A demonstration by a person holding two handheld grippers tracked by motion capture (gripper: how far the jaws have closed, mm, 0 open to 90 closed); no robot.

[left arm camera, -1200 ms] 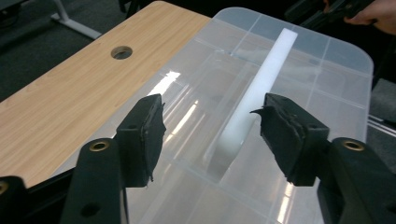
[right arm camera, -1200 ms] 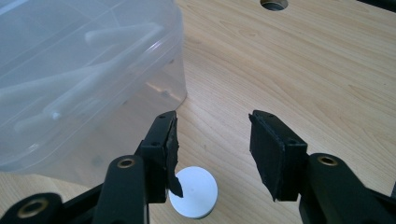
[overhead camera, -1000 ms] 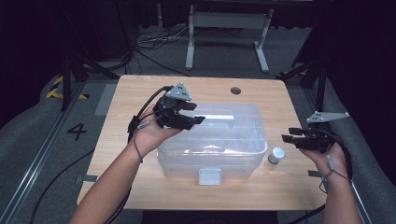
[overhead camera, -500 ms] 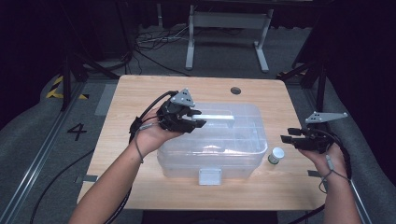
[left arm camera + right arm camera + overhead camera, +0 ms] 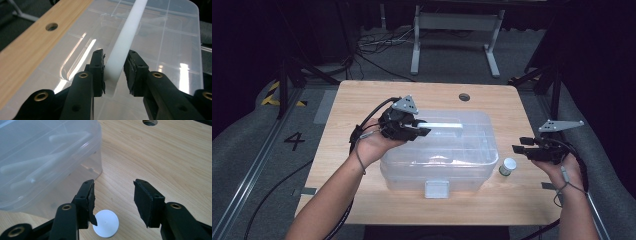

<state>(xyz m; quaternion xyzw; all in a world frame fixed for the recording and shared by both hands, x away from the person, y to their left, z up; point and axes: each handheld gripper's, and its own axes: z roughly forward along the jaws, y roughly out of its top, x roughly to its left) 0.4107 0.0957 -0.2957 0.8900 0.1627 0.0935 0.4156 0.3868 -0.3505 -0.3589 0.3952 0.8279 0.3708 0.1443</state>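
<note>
Fingers (image 5: 98,72) of the left gripper (image 5: 113,71) stand on either side of the white handle (image 5: 125,42) on the box lid (image 5: 160,37); its jaws have just been closing around that bar. One pad looks to be touching it, while a thin gap seems to remain at the other, so I judge the grasp almost made but not yet firm. The right gripper (image 5: 113,200) hangs released, jaws wide apart with nothing between them, just above the table (image 5: 162,157) beside the box (image 5: 37,165), with a small white-capped jar (image 5: 106,222) below and slightly ahead of its tips.

As to progress, the clear box (image 5: 439,150) sits closed in the middle of the table (image 5: 362,95), lid on and front latch (image 5: 436,189) down as far as I can tell. Taking hold of the handle seems to be the step in hand; lifting or opening is left to do.

From the high view come the layout and both hands: left gripper (image 5: 414,129) over the far left part of the lid, right gripper (image 5: 522,149) well apart at the right edge, jar (image 5: 508,166) between it and the box. Pad contact with the bar is too small to read there; the left gripper view gives that. Pale long items lying inside the box can be made out through its wall in the right gripper view.
</note>
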